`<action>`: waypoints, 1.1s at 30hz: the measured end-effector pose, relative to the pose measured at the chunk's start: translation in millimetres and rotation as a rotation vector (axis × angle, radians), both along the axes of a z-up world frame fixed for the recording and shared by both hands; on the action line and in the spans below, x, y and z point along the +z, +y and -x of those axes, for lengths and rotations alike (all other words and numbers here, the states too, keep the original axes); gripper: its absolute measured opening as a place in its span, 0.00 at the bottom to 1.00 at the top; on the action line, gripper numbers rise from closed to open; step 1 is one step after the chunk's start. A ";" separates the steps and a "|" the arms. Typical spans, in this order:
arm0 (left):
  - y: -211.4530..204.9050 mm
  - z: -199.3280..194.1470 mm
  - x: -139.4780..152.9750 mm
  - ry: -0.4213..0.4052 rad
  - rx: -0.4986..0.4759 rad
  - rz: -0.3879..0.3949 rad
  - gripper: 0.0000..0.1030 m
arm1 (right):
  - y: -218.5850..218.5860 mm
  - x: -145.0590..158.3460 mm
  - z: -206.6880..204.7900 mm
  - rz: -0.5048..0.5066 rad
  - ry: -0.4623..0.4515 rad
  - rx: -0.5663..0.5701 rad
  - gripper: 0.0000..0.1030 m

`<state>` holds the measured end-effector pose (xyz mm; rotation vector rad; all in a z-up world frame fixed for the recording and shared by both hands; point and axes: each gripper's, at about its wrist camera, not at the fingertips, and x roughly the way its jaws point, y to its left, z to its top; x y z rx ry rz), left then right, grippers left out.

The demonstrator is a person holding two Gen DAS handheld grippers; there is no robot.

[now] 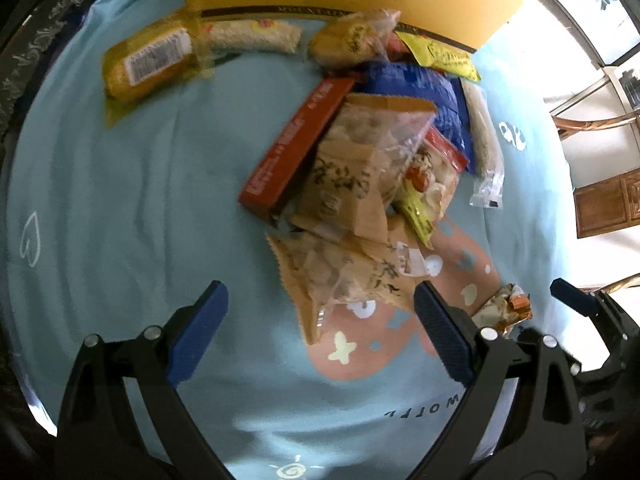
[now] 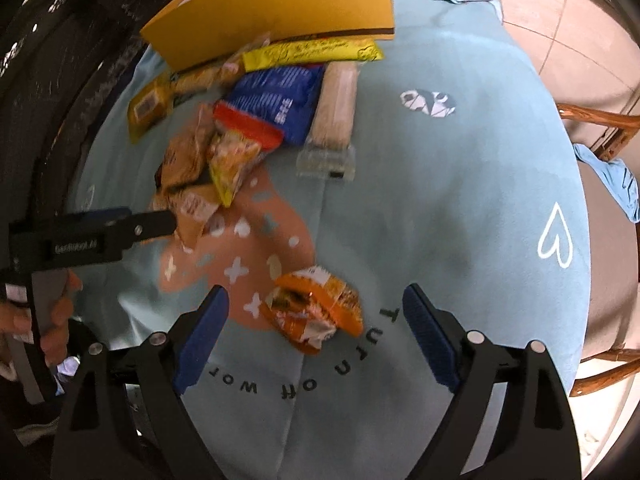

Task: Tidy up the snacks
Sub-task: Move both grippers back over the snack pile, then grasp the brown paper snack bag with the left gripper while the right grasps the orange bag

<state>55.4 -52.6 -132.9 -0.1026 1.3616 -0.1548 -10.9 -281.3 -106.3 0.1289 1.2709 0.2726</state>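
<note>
A heap of snacks lies on the light blue tablecloth [image 1: 120,200]: a red box [image 1: 294,148], a brown paper bag [image 1: 360,168], a blue packet [image 1: 424,92] and a yellow packet [image 1: 444,54]. A second brown bag [image 1: 340,276] lies just ahead of my left gripper [image 1: 320,296], which is open and holds nothing. My right gripper [image 2: 316,296] is open, pointing steeply down. A crumpled orange snack packet [image 2: 316,308] lies between its fingers, clear of both pads. That orange packet [image 1: 506,308] also shows in the left wrist view, beside the right gripper [image 1: 576,300].
A big yellow box [image 2: 280,4] stands at the far edge behind the heap. A yellow-wrapped roll [image 1: 148,64] and a white roll [image 1: 252,36] lie at the far left. A clear long packet [image 2: 334,112] lies right of the heap. A wooden chair [image 2: 592,120] stands beyond the table's right edge.
</note>
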 end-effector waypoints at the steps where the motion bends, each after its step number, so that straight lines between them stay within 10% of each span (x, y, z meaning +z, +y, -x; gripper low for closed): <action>1: -3.7 0.0 -2.3 0.005 -0.005 0.001 0.93 | 1.5 -0.8 1.3 0.004 0.000 0.008 0.86; 10: -31.3 -8.0 -26.2 0.043 -0.042 -0.032 0.90 | 7.4 -3.6 5.8 0.036 0.014 0.055 0.86; 19: -21.3 -13.6 -19.4 0.020 -0.019 -0.083 0.44 | 4.1 -1.3 2.8 0.023 0.006 0.052 0.86; 30: 28.3 16.5 -3.7 0.001 0.010 -0.048 0.41 | 33.4 -20.8 6.8 0.169 -0.041 0.175 0.86; 33: 37.9 21.3 -4.6 0.009 0.019 -0.042 0.41 | 35.0 -30.4 5.7 0.178 -0.022 0.195 0.56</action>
